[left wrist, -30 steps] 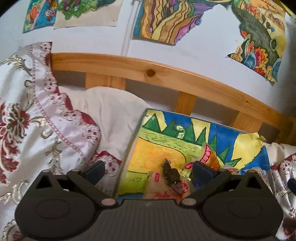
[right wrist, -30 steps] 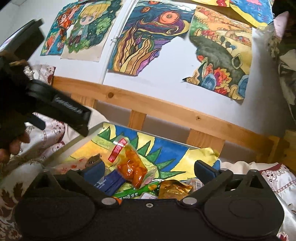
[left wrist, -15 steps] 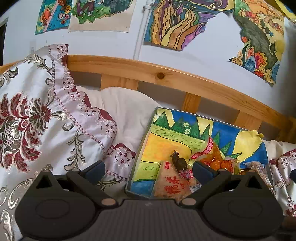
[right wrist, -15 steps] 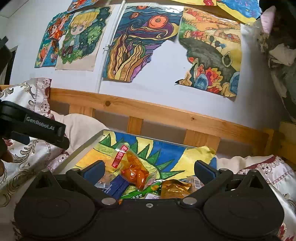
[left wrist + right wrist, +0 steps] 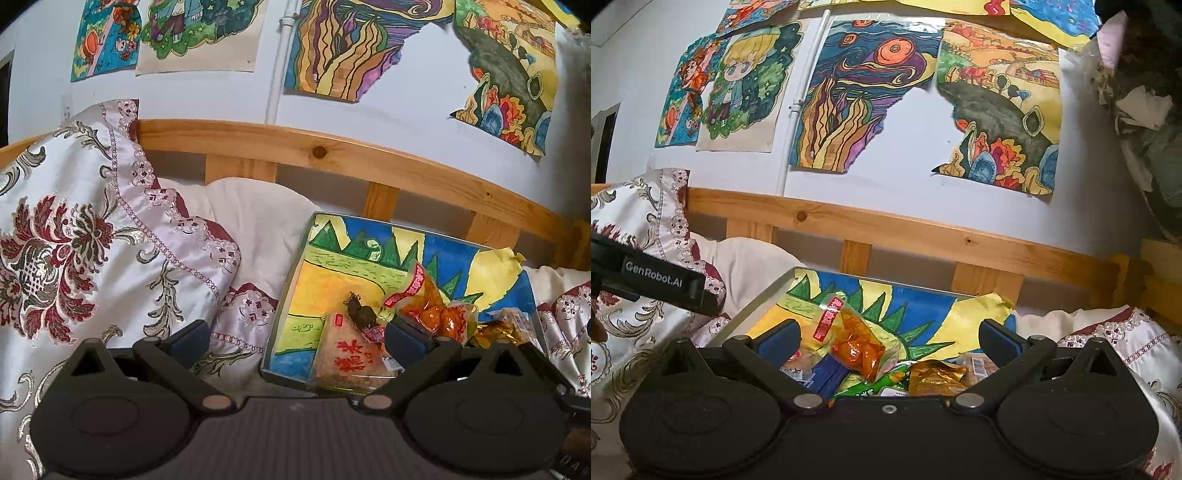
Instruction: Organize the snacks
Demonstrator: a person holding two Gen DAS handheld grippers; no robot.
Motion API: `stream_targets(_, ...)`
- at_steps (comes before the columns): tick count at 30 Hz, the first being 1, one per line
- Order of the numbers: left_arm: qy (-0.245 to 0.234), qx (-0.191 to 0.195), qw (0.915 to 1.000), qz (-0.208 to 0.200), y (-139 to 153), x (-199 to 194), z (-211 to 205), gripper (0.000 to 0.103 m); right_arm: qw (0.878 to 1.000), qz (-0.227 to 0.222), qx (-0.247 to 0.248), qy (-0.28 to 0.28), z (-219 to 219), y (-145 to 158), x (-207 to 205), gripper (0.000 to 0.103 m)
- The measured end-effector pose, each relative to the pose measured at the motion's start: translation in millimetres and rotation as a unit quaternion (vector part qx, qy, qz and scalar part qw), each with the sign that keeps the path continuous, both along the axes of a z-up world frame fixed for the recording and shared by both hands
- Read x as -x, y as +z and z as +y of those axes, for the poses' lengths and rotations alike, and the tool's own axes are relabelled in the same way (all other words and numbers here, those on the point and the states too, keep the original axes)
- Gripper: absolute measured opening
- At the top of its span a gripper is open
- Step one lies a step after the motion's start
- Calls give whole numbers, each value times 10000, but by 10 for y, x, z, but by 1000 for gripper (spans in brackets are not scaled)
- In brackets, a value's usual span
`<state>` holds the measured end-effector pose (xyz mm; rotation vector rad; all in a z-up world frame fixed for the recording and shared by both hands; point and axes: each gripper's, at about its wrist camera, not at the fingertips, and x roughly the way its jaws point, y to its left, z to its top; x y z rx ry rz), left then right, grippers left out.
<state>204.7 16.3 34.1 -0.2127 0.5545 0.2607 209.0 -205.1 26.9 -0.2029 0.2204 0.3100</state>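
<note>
A flat board with a bright painted landscape [image 5: 354, 266] [image 5: 923, 299] lies on the bed and carries a pile of snack packs. An orange pack with a red label [image 5: 428, 306] [image 5: 857, 343] lies on top. A clear pack with red characters [image 5: 351, 354] and a dark wrapped snack [image 5: 360, 312] lie at its left. A gold foil pack [image 5: 934, 373], a blue pack [image 5: 831, 373] and a green pack [image 5: 882, 380] lie near my right gripper. My left gripper [image 5: 297, 338] is open and empty, left of the pile. My right gripper [image 5: 888, 338] is open and empty, just short of the pile.
A floral satin pillow [image 5: 85, 236] and a cream pillow [image 5: 258, 221] lie left of the board. A wooden headboard [image 5: 332, 155] [image 5: 923, 229] runs behind it. Drawings hang on the wall [image 5: 857, 96]. The left gripper's body [image 5: 653, 277] shows at the right wrist view's left edge.
Both grippers have pulled back and risen from the board. The snacks now sit lower and farther in both views. More pillow shows at the left. Both stay open.
</note>
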Motion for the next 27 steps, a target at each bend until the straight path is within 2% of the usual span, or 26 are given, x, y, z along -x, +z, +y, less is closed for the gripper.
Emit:
stream_targets(5,-7,-105,9999,-93,14,61,-54,102,9999,33,-114,-82,-44,22,18,102)
stream_targets(12,74,-72,9994,-325,23,217,-129,102,9994,89,-259,-200,-101,44,47,102)
stream_targets(21,262,-42,9989,-398,-4,470,-199,102,9987,189,-392,-279,-179,54,151,102)
stream_targets(27,276,-178,9981,-530,31,610,-269,102,9983,193,-427,-335,-261,97,269,102)
